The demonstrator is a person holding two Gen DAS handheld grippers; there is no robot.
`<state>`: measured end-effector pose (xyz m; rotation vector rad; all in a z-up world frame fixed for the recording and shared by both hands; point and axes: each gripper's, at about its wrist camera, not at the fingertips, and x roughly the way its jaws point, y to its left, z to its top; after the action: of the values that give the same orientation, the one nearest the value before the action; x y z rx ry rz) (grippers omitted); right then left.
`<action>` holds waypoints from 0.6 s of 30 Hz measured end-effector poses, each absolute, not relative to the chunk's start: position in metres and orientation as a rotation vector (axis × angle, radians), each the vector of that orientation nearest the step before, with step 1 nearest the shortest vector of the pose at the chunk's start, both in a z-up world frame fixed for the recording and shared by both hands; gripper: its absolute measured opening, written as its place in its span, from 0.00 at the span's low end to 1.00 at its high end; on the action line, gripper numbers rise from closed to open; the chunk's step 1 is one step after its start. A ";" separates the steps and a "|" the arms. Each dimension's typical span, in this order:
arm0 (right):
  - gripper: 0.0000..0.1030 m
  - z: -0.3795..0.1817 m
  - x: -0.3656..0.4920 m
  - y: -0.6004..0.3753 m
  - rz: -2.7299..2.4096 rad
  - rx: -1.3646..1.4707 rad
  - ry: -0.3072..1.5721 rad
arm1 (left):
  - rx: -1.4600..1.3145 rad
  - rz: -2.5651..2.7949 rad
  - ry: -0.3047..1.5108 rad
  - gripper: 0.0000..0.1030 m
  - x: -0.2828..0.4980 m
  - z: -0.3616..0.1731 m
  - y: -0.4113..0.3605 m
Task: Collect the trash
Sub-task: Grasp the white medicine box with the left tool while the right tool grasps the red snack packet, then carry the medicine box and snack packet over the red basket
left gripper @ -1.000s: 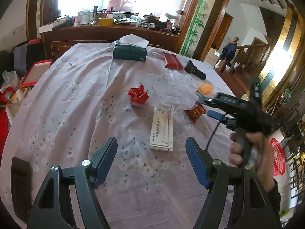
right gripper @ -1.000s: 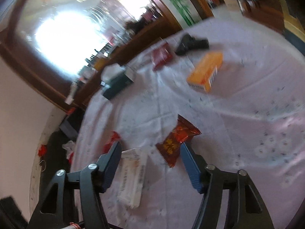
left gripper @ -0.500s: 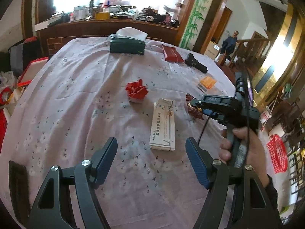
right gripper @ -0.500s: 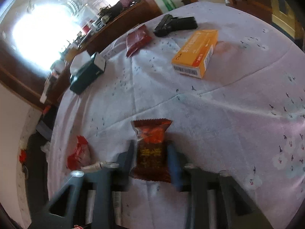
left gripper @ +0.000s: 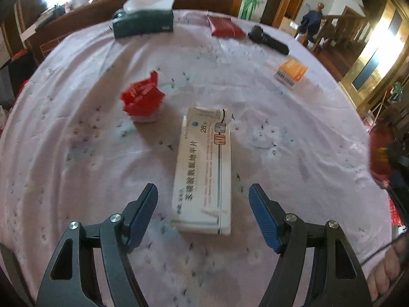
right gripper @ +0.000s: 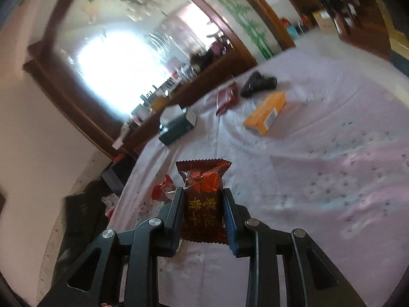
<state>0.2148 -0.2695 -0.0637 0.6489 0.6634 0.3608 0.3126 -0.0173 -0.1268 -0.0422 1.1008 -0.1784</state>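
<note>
My right gripper [right gripper: 203, 206] is shut on a dark red snack packet [right gripper: 203, 202] and holds it lifted above the tablecloth. My left gripper [left gripper: 203, 199] is open, low over the table, its fingers on either side of the near end of a white medicine box [left gripper: 204, 168]. A crumpled red wrapper [left gripper: 143, 99] lies to the left of the box; it also shows in the right wrist view [right gripper: 161, 190]. An orange box [left gripper: 291, 73] lies at the right; it shows in the right wrist view [right gripper: 265, 116] too.
A dark green tissue box [left gripper: 144, 23], a red pouch [left gripper: 225, 26] and a black flashlight [left gripper: 268, 39] lie at the far side of the round table [left gripper: 64, 153]. A wooden sideboard [left gripper: 76, 12] stands behind. The right hand and gripper sit at the right edge [left gripper: 393, 168].
My right gripper closed on the snack packet and lifted it off the table. My left gripper moved forward and down, closer to the white box.
</note>
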 end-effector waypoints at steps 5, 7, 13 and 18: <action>0.30 -0.071 0.217 -0.279 0.393 0.711 0.618 | 0.000 -0.156 1.116 0.49 0.322 -0.138 -0.029; 0.30 -0.073 0.217 -0.274 0.404 0.701 0.616 | 0.017 -0.149 1.121 0.48 0.323 -0.140 -0.033; 0.30 -0.064 0.209 -0.257 0.415 0.598 0.593 | 0.018 -0.147 1.113 0.47 0.310 -0.137 -0.040; 0.30 -0.062 0.202 -0.260 0.426 0.587 0.555 | -0.047 -0.167 0.983 0.47 0.264 -0.096 -0.037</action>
<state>0.2023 -0.2603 -0.0619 0.5874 0.5545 0.4255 0.2638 -0.0370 -0.0962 -0.0472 0.9829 -0.1670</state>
